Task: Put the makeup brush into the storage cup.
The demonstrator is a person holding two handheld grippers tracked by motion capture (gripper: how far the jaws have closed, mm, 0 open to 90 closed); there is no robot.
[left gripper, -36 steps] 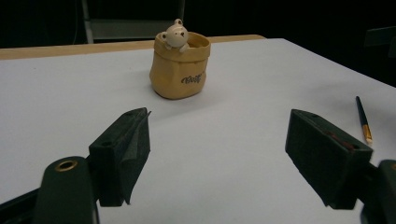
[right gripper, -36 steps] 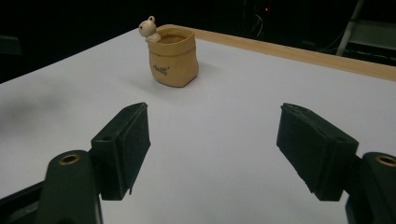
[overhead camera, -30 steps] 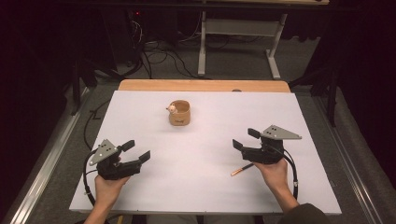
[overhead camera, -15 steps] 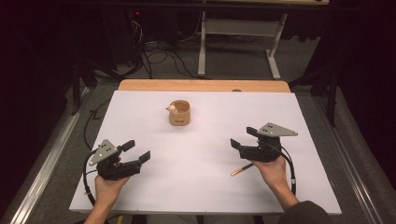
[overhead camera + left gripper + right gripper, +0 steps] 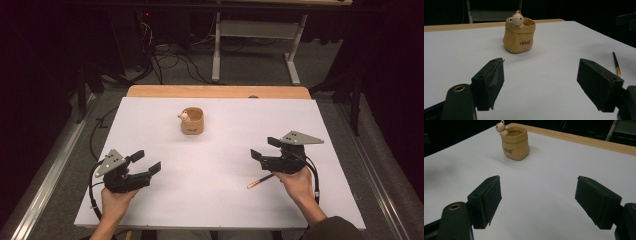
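Right claw (image 5: pixel 263 148) has slid slightly toward 9 o'clock since a second ago; left claw (image 5: pixel 146 161) unchanged. Both are spread wide, empty. Brush (image 5: pixel 260 180) lies just at the right claw's 6 o'clock, axis 8-to-2. Bear pot (image 5: pixel 192 120) at 12 on white counter (image 5: pixel 220 200); dark room.

We hold a black tool in each hand. Our left tool (image 5: pixel 144 162) and our right tool (image 5: pixel 265 148) each carry a grey three-cornered plate on top and trail a black cable. Each tool's two black blocky jaws end in flat pads; a brass-ringed hole sits at seven o'clock in both gripper views. A dark sleeve (image 5: pixel 334 229) covers our right forearm.
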